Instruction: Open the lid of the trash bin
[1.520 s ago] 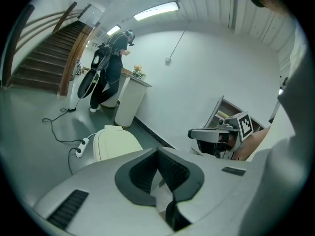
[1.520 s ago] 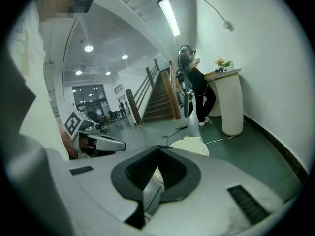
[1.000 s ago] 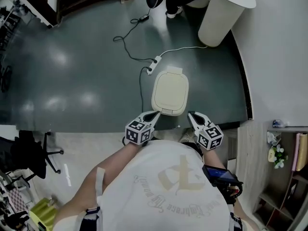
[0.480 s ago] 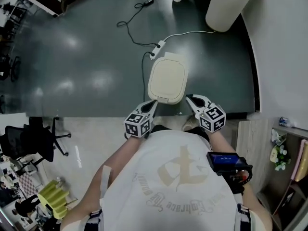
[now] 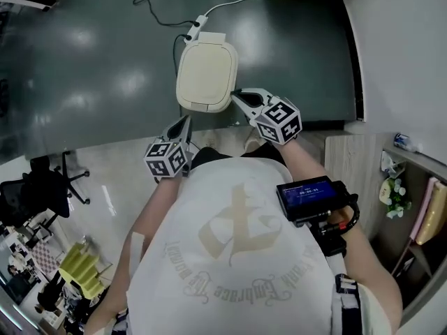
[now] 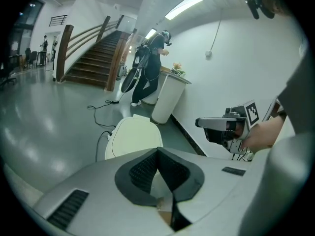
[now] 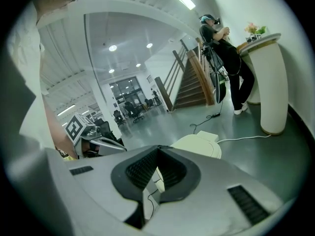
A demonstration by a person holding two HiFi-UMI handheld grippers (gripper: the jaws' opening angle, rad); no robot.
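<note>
The trash bin stands on the dark floor with its cream lid (image 5: 206, 75) down and flat. My right gripper (image 5: 237, 95) is shut and empty, its tip just off the lid's near right corner; whether it touches the lid is unclear. My left gripper (image 5: 186, 121) is also shut and empty, a little short of the lid's near edge. In the left gripper view the lid (image 6: 134, 136) lies beyond the closed left gripper (image 6: 157, 150), with the right gripper (image 6: 216, 125) to the right. In the right gripper view the lid (image 7: 199, 144) shows past the right gripper (image 7: 158, 147).
A white power strip (image 5: 195, 26) with its cables lies on the floor behind the bin. A tall white pedestal (image 6: 166, 98) stands by the wall, with a person (image 6: 150, 68) beside it. An office chair (image 5: 38, 194) is at the left, shelves (image 5: 408, 208) at the right.
The right gripper has come forward to the lid's near right corner. The left gripper has dropped back and to the left. The head view has shifted, so the bin sits higher and further left.
</note>
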